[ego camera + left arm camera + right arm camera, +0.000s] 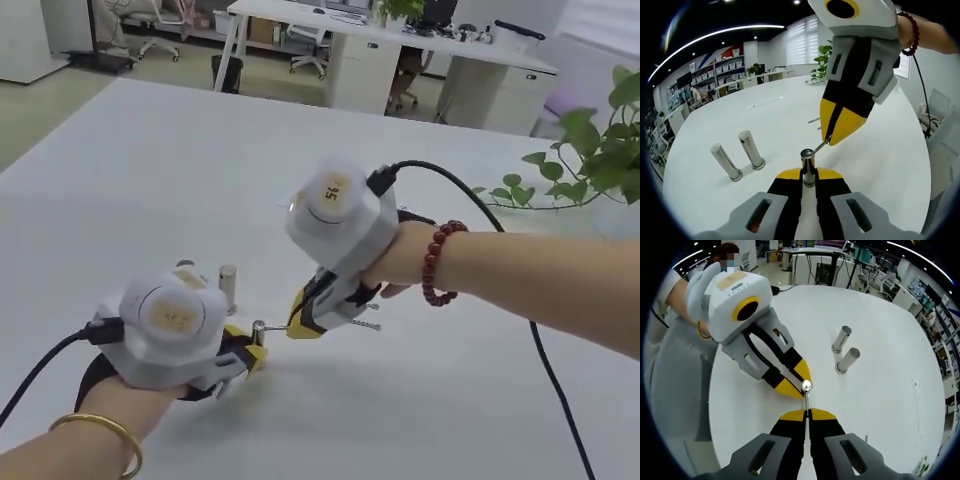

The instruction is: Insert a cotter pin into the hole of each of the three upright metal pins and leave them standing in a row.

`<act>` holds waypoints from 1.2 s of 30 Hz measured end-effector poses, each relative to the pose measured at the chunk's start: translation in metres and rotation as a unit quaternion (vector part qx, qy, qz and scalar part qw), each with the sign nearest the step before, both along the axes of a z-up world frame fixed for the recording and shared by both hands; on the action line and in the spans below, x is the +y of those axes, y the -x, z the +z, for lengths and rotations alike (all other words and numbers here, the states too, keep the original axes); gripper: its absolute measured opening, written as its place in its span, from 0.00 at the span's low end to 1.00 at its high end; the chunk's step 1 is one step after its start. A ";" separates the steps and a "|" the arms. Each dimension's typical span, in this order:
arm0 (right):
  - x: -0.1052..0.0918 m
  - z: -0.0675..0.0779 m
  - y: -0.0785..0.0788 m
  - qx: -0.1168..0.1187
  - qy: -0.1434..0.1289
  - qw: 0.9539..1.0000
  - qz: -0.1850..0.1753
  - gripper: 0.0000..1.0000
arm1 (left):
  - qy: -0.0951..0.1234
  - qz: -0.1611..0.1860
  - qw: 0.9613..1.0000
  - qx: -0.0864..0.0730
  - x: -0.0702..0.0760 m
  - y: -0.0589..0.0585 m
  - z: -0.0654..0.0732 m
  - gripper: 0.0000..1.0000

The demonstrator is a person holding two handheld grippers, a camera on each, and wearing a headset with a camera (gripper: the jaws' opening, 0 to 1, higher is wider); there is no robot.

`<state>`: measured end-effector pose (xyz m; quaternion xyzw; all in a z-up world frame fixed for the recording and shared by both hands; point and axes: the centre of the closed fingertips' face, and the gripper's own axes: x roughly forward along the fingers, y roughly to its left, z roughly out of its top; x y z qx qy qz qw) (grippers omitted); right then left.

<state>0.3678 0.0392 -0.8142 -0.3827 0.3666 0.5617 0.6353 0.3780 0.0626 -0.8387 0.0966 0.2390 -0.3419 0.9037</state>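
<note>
My left gripper (809,176) is shut on an upright metal pin (808,164), holding it low on its shaft on the white table. My right gripper (807,413) is shut on a thin cotter pin (806,400). The cotter pin's tip touches the top of the held metal pin (806,385). In the head view the left gripper (250,358) and right gripper (298,328) meet at that pin (258,331). Two more metal pins (751,149) (726,161) stand upright side by side, free, to the left of the held one.
Two loose cotter pins (371,317) lie on the table (300,180) under my right hand. A black cable (470,205) trails from the right gripper, and a leafy plant (600,160) sits at the table's right edge. Desks and chairs stand beyond the far edge.
</note>
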 end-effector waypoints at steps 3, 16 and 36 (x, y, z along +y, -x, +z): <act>0.001 -0.002 -0.002 0.002 -0.005 1.000 -0.006 0.03 | 0.000 0.001 1.000 0.000 0.000 0.000 0.000 0.07; 0.006 -0.007 -0.005 -0.008 -0.016 1.000 0.012 0.03 | -0.001 0.002 1.000 0.001 0.000 -0.002 -0.001 0.07; 0.016 -0.005 -0.002 -0.016 -0.025 0.999 0.018 0.03 | 0.001 0.015 1.000 0.000 0.000 -0.003 0.000 0.07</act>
